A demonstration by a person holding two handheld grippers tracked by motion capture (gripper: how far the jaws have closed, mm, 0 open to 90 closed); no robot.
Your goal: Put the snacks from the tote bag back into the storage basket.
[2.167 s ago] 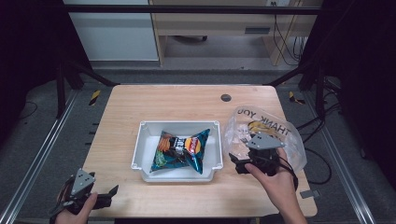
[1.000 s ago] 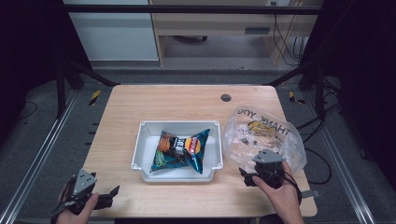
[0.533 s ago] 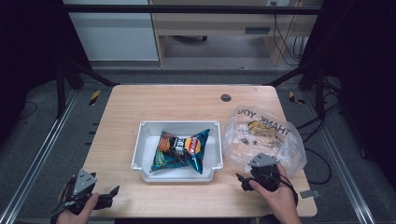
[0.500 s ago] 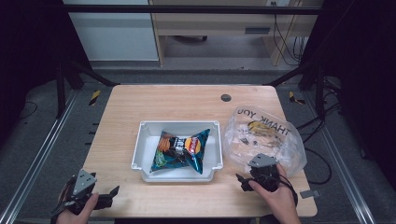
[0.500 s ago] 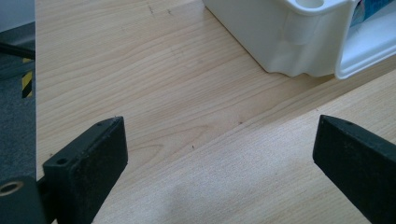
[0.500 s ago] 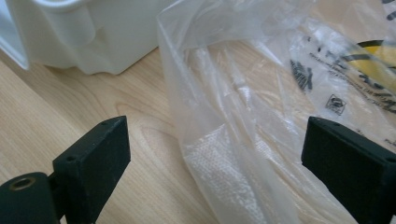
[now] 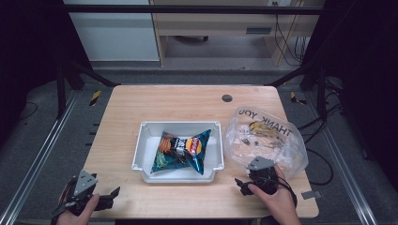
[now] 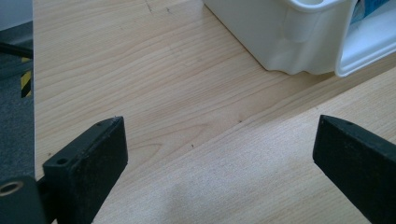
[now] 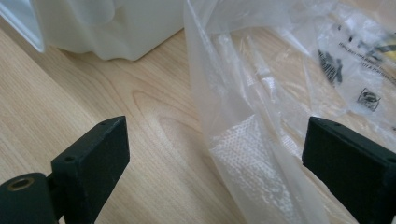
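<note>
Bag [image 7: 265, 138]: thin clear plastic, very light, soft, no stiffness, slippery film; likely to crumple and slide on wood if pushed. Best hold: pinch near edge fold [image 9: 243, 140] that lies between jaws of right gripper [image 7: 256, 180], take single or doubled layer, lift slowly.

Look: transparent, wrinkled, black "THANK YOU" print, yellow mark, puffed up.

Place: right side of table [image 7: 187, 101], just beside tray [image 7: 145, 136] with chips [image 7: 183, 150].

Right gripper jaws wide open, bag edge between, not gripped. Left gripper [image 7: 87, 194] jaws also open, empty, at near left corner.
</note>
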